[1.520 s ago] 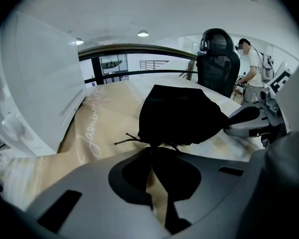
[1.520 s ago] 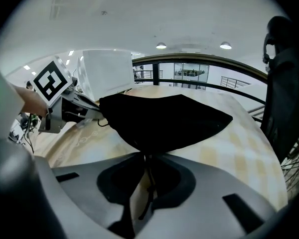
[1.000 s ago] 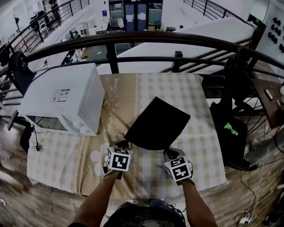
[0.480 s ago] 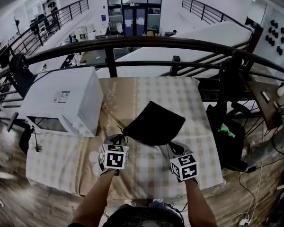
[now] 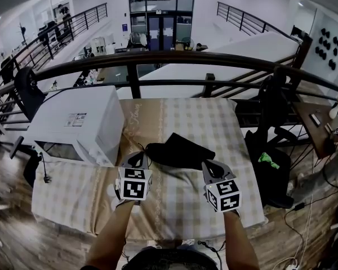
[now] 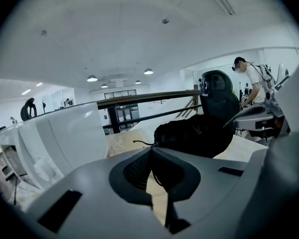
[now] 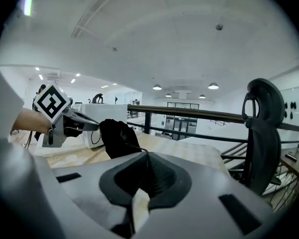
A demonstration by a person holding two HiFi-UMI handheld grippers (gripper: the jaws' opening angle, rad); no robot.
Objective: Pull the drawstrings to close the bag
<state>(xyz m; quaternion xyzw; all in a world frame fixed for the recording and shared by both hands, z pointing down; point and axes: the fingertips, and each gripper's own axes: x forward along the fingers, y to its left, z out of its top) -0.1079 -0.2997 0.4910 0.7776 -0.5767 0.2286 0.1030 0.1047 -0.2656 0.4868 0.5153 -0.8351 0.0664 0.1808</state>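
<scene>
A black drawstring bag (image 5: 177,151) lies bunched on the checked tablecloth (image 5: 214,117), its mouth toward me. My left gripper (image 5: 138,161) sits at the bag's left corner, shut on a thin black drawstring (image 6: 141,144) that runs from the bag (image 6: 194,133) into its jaws. My right gripper (image 5: 210,165) is at the bag's right corner, shut on the other drawstring (image 7: 133,147), which leads off the bag (image 7: 115,137). Each gripper shows in the other's view: the right gripper (image 6: 261,118) and the left gripper (image 7: 65,119).
A large white box-shaped appliance (image 5: 79,122) stands on the table's left part, close to the left gripper. A dark railing (image 5: 169,58) runs behind the table. A black office chair (image 7: 261,133) and dark bags (image 5: 267,159) stand to the right. A person (image 6: 249,78) stands in the background.
Both grippers have moved apart sideways, the left to the left and the right to the right. The bag, wide and raised before, has dropped and gathered into a narrower, flatter bundle.
</scene>
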